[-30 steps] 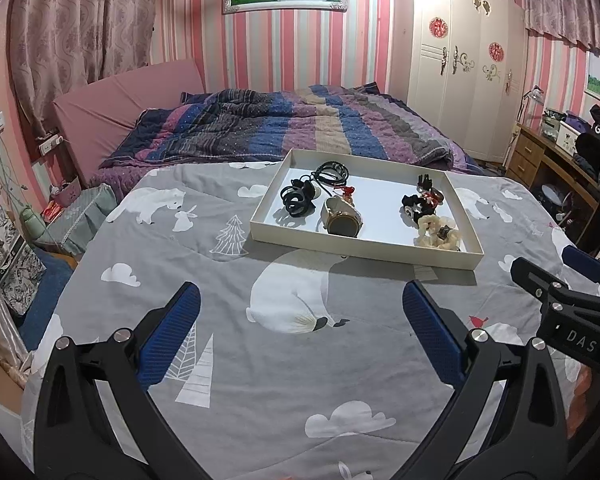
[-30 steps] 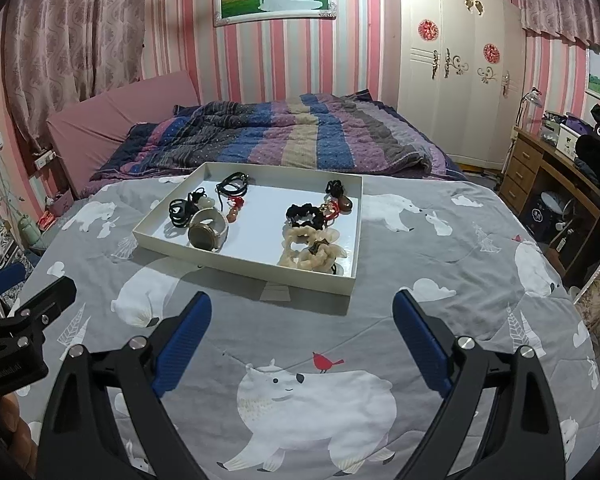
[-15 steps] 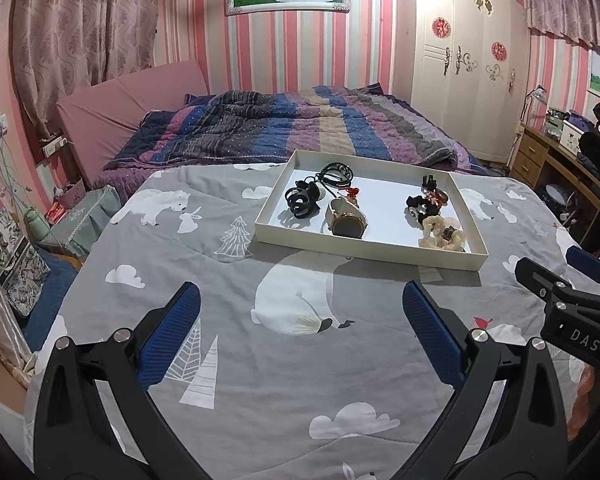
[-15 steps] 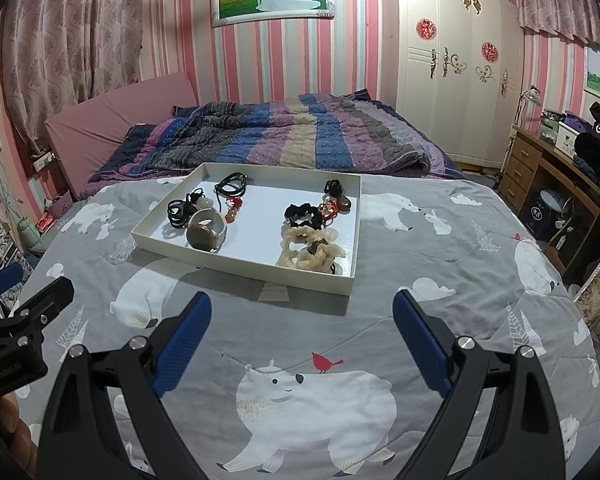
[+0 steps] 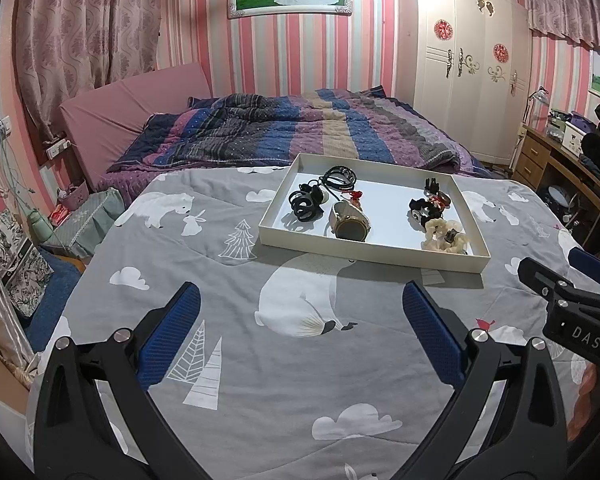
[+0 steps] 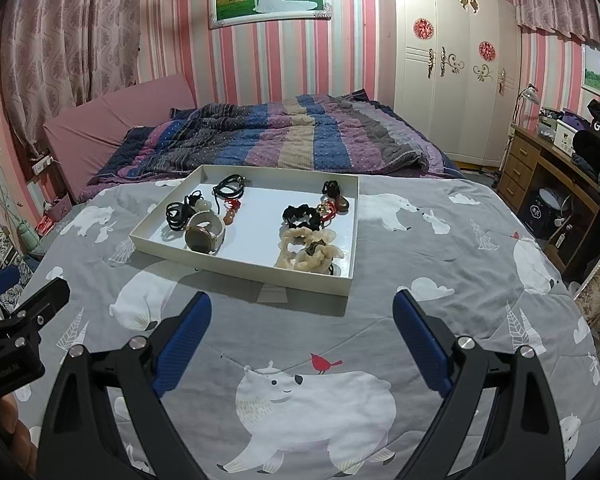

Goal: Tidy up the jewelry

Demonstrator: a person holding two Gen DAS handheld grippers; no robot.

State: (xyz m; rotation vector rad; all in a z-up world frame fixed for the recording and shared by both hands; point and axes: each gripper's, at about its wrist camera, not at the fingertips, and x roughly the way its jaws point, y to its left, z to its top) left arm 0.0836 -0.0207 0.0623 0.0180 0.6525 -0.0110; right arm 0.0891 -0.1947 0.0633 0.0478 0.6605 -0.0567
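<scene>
A shallow white tray (image 5: 372,250) (image 6: 236,270) lies on the grey bear-print blanket. It holds a watch with a pale strap (image 5: 350,224) (image 6: 204,234), black hair ties (image 5: 305,205) (image 6: 177,213), a black cord (image 5: 340,176) (image 6: 229,184), cream scrunchies (image 5: 444,234) (image 6: 308,248) and a black scrunchie (image 5: 424,205) (image 6: 302,216). My left gripper (image 5: 300,320) is open and empty, short of the tray. My right gripper (image 6: 302,328) is open and empty, also short of the tray. Each gripper shows at the edge of the other's view.
A striped quilt (image 5: 300,128) lies crumpled behind the tray. A white wardrobe (image 5: 460,60) stands at the back right, a wooden desk (image 6: 540,168) at the right. Bags and boxes sit on the floor at the left (image 5: 16,264).
Both grippers have shifted slightly; the tray sits a little farther right in the left wrist view. Both stay open and empty.
</scene>
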